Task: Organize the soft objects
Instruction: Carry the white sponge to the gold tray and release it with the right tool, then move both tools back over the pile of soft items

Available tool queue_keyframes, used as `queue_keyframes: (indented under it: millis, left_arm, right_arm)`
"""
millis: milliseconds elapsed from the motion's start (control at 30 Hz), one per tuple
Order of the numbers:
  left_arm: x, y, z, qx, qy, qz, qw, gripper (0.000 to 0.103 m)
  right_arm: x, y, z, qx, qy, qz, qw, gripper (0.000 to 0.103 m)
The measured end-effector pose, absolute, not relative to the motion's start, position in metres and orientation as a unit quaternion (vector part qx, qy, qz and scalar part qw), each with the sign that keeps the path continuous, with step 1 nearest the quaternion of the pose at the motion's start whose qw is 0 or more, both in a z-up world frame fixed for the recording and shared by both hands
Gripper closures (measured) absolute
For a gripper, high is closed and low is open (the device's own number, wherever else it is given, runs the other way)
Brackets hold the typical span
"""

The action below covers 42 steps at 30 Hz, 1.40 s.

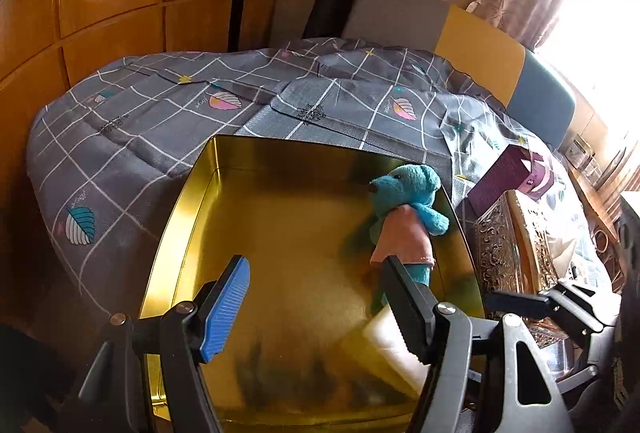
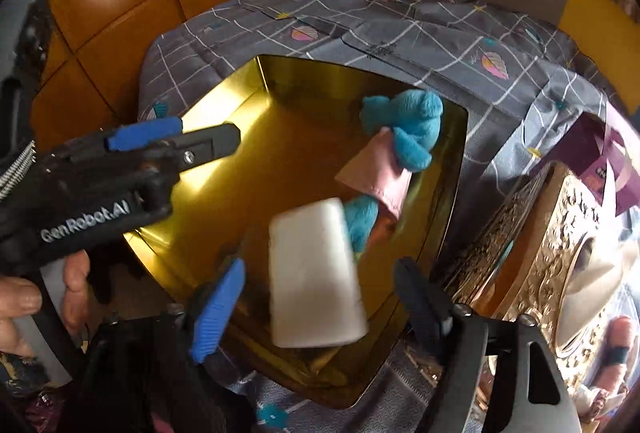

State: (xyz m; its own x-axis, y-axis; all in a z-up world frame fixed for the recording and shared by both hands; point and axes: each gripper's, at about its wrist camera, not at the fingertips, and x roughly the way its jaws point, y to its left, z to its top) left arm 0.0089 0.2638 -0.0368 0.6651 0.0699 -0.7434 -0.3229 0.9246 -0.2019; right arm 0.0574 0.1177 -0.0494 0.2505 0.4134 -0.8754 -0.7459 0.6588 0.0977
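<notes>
My right gripper (image 2: 316,297) has its jaws wide, clear of the white sponge block (image 2: 316,273) over the gold tin (image 2: 256,101), beside the teal bear (image 2: 404,129), so soft things gather together. My left gripper (image 1: 316,305) hovers wide, holding nothing.

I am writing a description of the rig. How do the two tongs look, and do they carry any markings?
Both tongs are black with grey frame plates and silver screws. On the right tongs and the left tongs, one finger wears a ribbed blue pad; the other finger looks black. The left body shows white "GenRobot.AI" lettering and a coiled metal spring.
</notes>
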Motion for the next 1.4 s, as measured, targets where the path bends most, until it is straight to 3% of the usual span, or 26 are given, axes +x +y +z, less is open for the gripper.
queue_keyframes:
  millis: [633,1133,1400]
  left_arm:
    - [-0.001,0.208,-0.003,-0.066,0.356,0.075,0.929,0.034]
    - [-0.007,0.159,0.016,-0.012,0.336,0.026,0.941,0.034]
    - [-0.006,0.127,0.027,0.020,0.325,-0.013,0.945,0.034]
  right_arm:
    - [0.030,0.037,0.008,-0.146,0.332,0.282,0.888,0.016]
    - [0.047,-0.088,0.024,-0.067,0.316,0.136,0.937,0.005]
    - [0.055,-0.174,0.024,-0.041,0.320,0.033,0.946,0.004]
